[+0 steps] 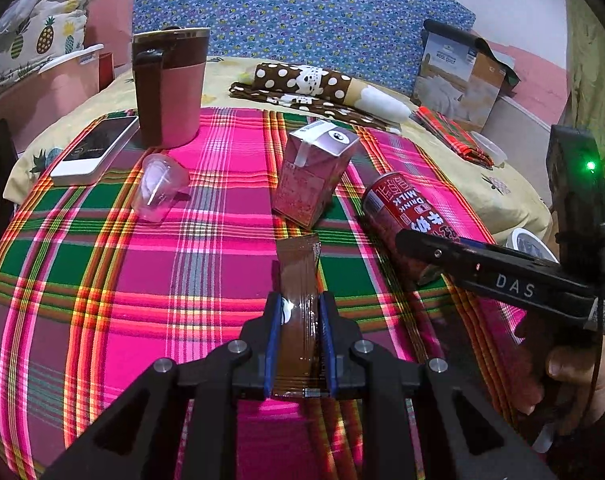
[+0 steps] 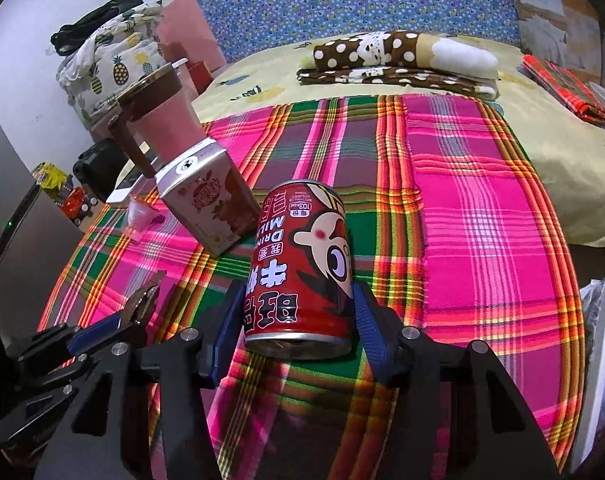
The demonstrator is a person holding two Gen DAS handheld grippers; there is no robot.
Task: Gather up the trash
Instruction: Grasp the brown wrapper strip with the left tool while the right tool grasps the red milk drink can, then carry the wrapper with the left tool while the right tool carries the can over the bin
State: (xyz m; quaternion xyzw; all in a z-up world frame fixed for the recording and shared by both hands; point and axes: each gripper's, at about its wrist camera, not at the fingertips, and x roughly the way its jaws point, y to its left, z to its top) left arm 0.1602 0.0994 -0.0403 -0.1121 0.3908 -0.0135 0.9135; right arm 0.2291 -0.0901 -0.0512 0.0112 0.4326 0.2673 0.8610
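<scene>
My left gripper (image 1: pixel 300 320) clamps the brown sachet (image 1: pixel 296 280), my right gripper (image 2: pixel 294 320) brackets the milk-drink can (image 2: pixel 302 268), grip unclear; juice carton (image 1: pixel 314 172) and plastic cup (image 1: pixel 160 186) ahead remain uncollected.

You have one red milk can (image 2: pixel 302 268), one pink drink carton (image 1: pixel 314 172), one brown wrapper (image 1: pixel 298 292) and one clear plastic cup (image 1: pixel 160 188) on the plaid cloth (image 1: pixel 102 280). At the far left you see one pink mug (image 1: pixel 170 84) and one white phone (image 1: pixel 98 150). You also have two grippers, left (image 1: pixel 298 340) and right (image 2: pixel 298 328).
</scene>
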